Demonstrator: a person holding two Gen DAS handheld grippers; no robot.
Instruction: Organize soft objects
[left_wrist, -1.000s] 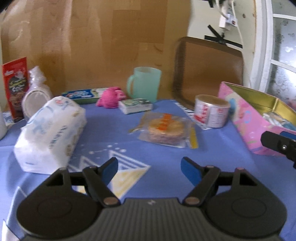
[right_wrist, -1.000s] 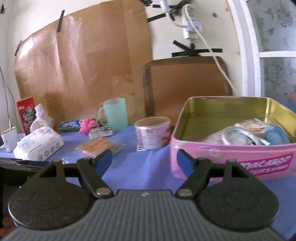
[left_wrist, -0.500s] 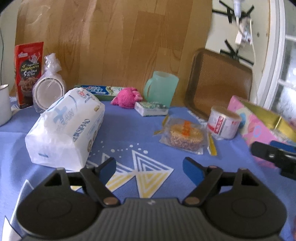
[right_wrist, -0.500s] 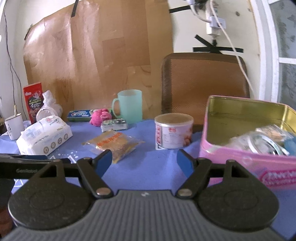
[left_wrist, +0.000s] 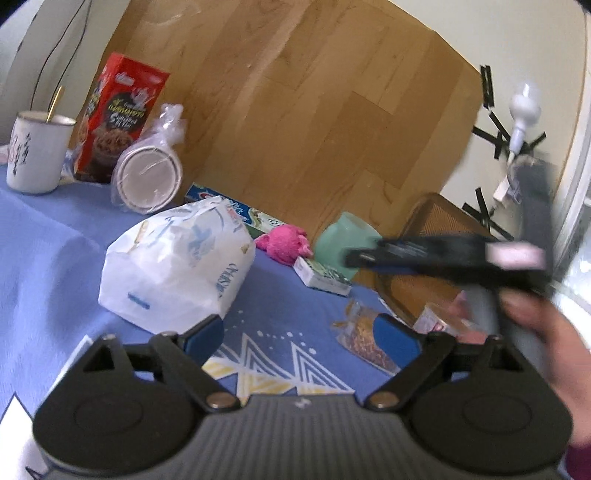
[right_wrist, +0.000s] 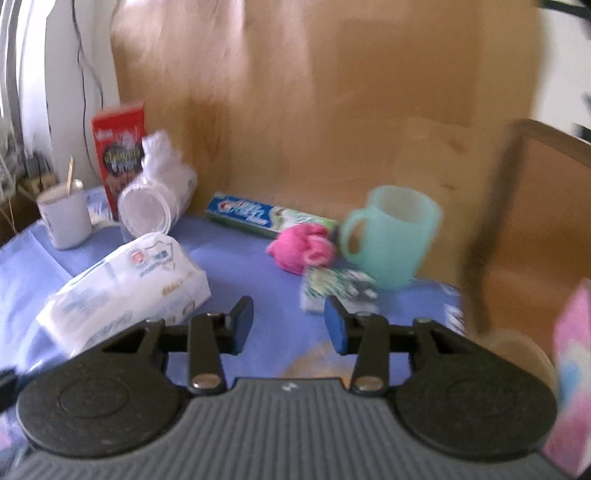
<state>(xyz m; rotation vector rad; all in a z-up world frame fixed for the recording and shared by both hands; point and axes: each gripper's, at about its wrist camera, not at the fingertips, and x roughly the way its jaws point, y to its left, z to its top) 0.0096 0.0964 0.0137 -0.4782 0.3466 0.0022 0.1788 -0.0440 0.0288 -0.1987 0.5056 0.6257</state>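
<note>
A white tissue pack lies on the blue tablecloth, just ahead and left of my open, empty left gripper. It also shows in the right wrist view. A pink plush toy sits further back by a mint cup; both show in the right wrist view, the plush toy left of the cup. My right gripper is open and empty, above the table and facing the plush toy. It also crosses the left wrist view, blurred and held in a hand.
A toothpaste box, a small packet, a wrapped snack, a red cereal box, bagged lids and a white mug stand on the table. A pink tin is at the right. A cardboard sheet lines the back.
Both grippers have swung left and are blurred. The right gripper has moved forward and up across the left view. Its jaws have narrowed but are open. The pink tin has slid toward the right edge.
</note>
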